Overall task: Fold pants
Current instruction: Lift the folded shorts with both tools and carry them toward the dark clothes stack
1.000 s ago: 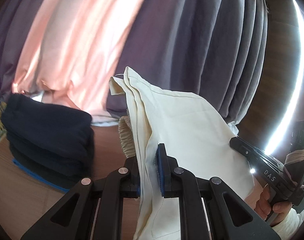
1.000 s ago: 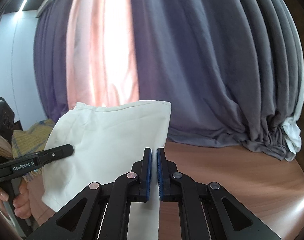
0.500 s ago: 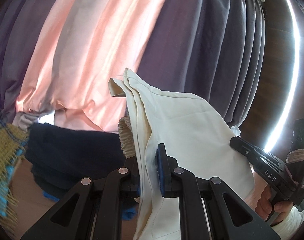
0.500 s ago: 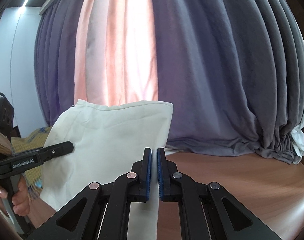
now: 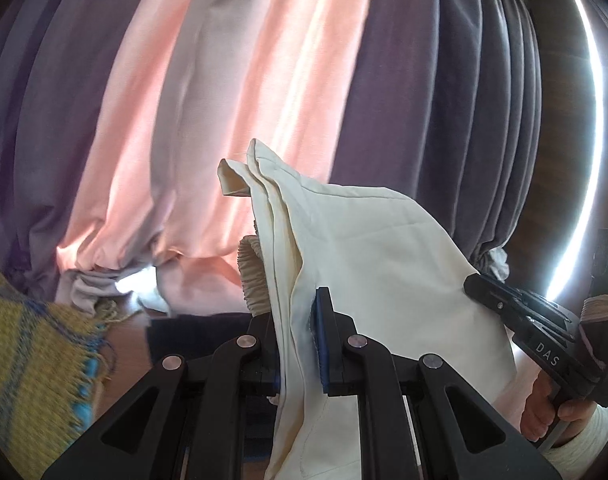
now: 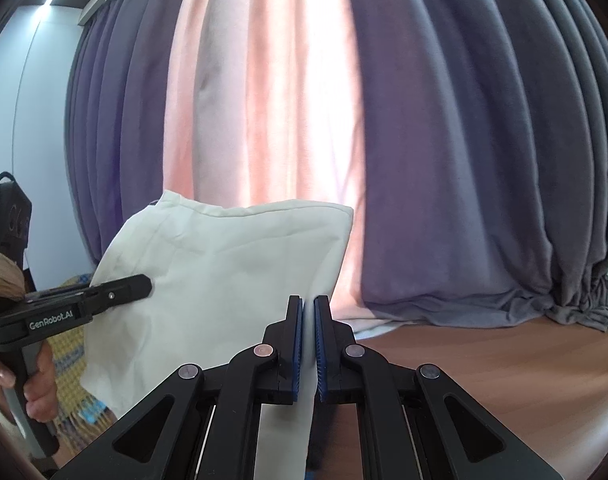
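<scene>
Long curtains hang across the back of the room, purple-grey at the sides and pink where the light comes through. Below them is a brown wooden worktop.

Cream pants are held up in the air in front of the curtains, between two black tongs. They are folded over, with several layers of cloth bunched at the top corner. A puckered stretchy waistband peeks out at the left side of the bunch.

The left tongs are clenched on a thick bunch of the pants; the cloth runs down between the blue pads. The right tongs are clenched on a thin edge of the same pants, and only a narrow strip of cloth shows between their pads.

In the left wrist view, the right tongs come in from the right side and bite the far edge of the cloth, with a hand around their handle. In the right wrist view, the left tongs come in from the left side and touch the cloth, and a hand holds them too.

A yellow woven cloth with blue stripes and a fringe lies low at the left. Something dark lies on the worktop behind the tongs.
</scene>
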Motion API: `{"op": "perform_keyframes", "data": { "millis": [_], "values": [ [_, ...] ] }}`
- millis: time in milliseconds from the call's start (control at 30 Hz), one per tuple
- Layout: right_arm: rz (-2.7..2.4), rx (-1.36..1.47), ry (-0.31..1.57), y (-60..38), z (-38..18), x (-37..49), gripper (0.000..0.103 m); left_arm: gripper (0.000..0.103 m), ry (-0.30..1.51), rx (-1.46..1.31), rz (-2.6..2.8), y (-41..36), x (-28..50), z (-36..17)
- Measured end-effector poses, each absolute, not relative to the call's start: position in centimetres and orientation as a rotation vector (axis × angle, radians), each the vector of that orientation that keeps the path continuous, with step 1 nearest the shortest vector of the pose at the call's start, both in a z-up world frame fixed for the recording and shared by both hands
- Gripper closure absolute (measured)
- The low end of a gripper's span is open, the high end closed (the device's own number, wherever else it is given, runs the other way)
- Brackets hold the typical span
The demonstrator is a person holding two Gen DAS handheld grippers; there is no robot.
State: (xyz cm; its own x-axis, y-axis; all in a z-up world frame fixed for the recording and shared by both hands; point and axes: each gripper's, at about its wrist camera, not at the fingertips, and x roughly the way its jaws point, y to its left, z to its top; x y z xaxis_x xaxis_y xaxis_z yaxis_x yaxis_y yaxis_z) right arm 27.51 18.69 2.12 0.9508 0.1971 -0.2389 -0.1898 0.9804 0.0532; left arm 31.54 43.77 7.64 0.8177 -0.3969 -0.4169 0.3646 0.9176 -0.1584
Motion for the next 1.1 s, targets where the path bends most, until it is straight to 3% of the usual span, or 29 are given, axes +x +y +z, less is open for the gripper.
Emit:
{"op": "perform_keyframes", "data": {
  "millis": [667,900,1100],
  "values": [
    [0.217,0.026,0.462,23.3,-4.9,35.4,0.096,0.088,0.638,-0.105,-0.369,48.0,38.2,0.7],
    [0.192,0.014,0.496,23.4,-6.0,36.1,0.095,0.074,0.632,-0.086,-0.311,48.9,38.0,0.9],
    [0.09,-0.013,0.543,22.7,-6.7,36.7,0.095,0.072,0.636,-0.061,-0.271,49.6,38.0,0.5]
  ]
}}
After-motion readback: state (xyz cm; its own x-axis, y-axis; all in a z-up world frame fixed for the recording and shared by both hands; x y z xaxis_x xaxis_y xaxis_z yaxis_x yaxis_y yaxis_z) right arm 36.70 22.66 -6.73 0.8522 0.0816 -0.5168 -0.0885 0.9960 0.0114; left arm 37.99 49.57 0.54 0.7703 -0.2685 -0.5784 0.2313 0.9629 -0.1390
